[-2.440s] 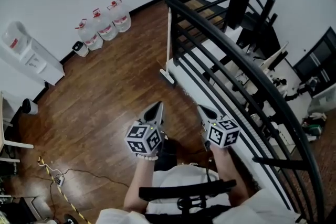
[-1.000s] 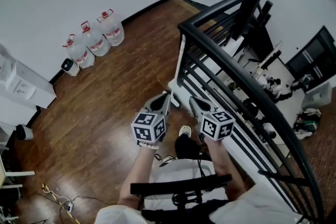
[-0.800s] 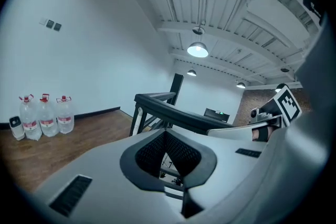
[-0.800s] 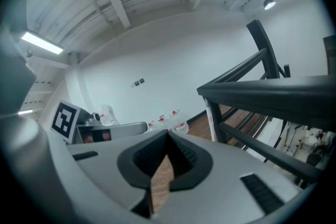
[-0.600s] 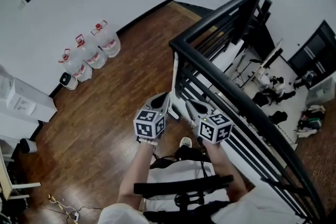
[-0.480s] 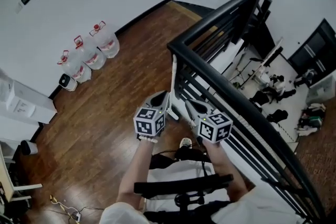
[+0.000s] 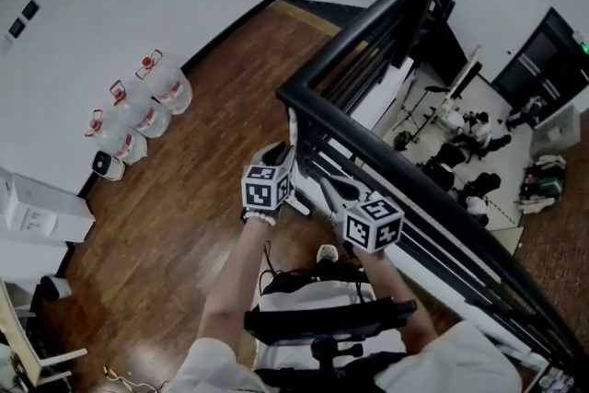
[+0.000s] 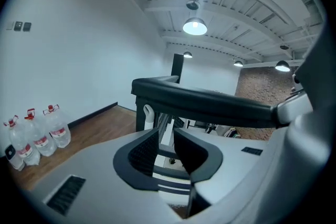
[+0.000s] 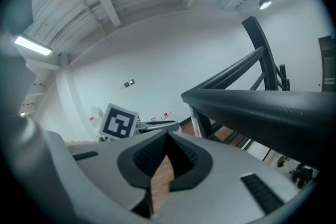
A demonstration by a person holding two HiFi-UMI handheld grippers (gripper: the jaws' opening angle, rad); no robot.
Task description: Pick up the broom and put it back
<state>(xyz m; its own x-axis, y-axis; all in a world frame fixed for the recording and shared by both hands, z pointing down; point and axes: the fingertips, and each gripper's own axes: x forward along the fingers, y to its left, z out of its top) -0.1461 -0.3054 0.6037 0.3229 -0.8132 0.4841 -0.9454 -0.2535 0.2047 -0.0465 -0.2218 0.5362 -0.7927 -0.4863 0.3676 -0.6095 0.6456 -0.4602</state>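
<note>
the water bottles [image 7: 138, 106] stood by the wall at far left, well clear of any trouble. the left gripper [image 8: 166, 134] pointed at the broom [image 8: 148, 113], which leaned upright against the corner of the black railing [image 7: 359, 30], its white handle top just under the top rail. its jaws had just been opening and stood partly spread. the handle's top showed just left of the gap, and i couldn't tell whether the white strip seen through the gap was the handle or part of the railing. nothing was pinched yet.

the main risk looked like a bump rather than a grab: with only a moderate gap, a slightly off-line approach could have knocked the handle sideways along the railing and sent the broom clattering onto the wooden floor [image 7: 184, 198]. a jaw could also have caught a railing bar, since the handle sat tight against them.

to the right, the right gripper [image 9: 168, 136] had its tips pressed together on nothing, so it probably couldn't have steadied a slipping broom in time.
</note>
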